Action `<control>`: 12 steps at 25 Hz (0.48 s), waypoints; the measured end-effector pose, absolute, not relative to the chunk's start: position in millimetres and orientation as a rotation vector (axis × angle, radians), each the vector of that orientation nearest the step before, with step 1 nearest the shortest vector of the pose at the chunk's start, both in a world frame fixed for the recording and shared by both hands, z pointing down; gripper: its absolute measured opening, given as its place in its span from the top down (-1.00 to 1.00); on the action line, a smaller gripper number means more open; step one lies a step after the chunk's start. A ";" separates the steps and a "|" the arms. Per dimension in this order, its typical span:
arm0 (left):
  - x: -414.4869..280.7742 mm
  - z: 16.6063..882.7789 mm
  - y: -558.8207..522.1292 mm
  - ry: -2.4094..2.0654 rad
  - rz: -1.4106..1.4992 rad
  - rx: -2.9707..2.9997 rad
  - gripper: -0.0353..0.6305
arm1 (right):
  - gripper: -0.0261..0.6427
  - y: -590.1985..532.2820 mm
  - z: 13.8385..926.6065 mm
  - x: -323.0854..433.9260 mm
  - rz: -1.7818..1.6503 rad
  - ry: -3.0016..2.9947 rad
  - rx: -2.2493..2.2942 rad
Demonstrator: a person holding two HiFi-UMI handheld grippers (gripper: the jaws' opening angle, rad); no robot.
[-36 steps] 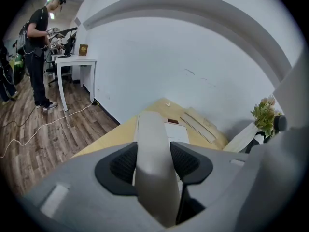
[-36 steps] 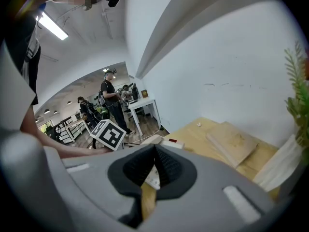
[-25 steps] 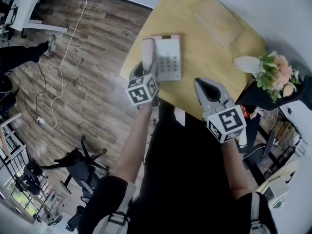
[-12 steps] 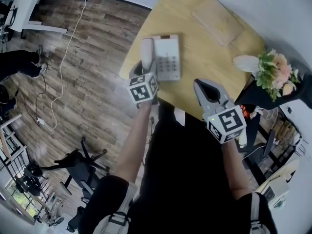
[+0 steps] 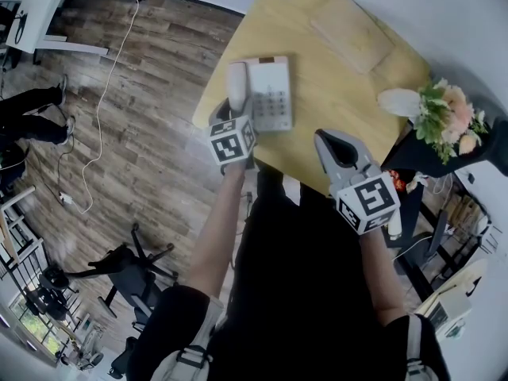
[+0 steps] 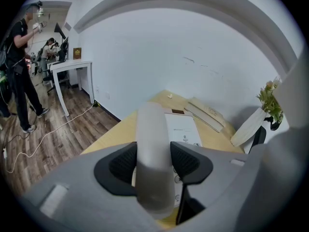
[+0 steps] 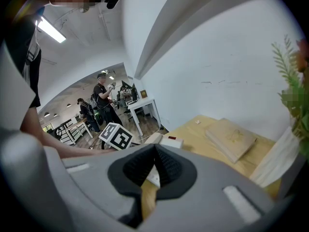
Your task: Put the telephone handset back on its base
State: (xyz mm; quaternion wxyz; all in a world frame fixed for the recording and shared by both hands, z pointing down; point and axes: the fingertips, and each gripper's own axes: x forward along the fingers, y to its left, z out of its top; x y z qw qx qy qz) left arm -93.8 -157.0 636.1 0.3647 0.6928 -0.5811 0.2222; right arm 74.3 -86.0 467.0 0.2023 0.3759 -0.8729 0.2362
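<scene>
Our left gripper pinches the one handset at the one telephone base's left edge; our right gripper sits pressed together.

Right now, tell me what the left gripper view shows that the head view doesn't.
Only the left gripper view: the pads of the left tool pressed on both sides of the handset. Only the head view: the right tool and a black chair. Both: handset, phone base, yellow table, wooden board.

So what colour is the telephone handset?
Pale greyish white; the handset shows best in the left gripper view.
</scene>
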 end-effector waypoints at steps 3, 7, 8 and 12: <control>-91.7 638.3 -158.0 -1.486 0.569 1.786 0.23 | 0.91 -85.8 468.6 75.7 0.662 -2.433 1.049; -90.0 638.0 -158.6 -1.478 0.557 1.788 0.23 | 0.91 -86.1 469.4 76.9 0.666 -2.429 1.053; -90.2 637.5 -158.4 -1.477 0.554 1.787 0.23 | 0.91 -86.1 469.2 77.1 0.668 -2.428 1.054; -91.0 634.7 -158.0 -1.473 0.547 1.791 0.23 | 0.91 -86.2 467.5 76.4 0.665 -2.428 1.056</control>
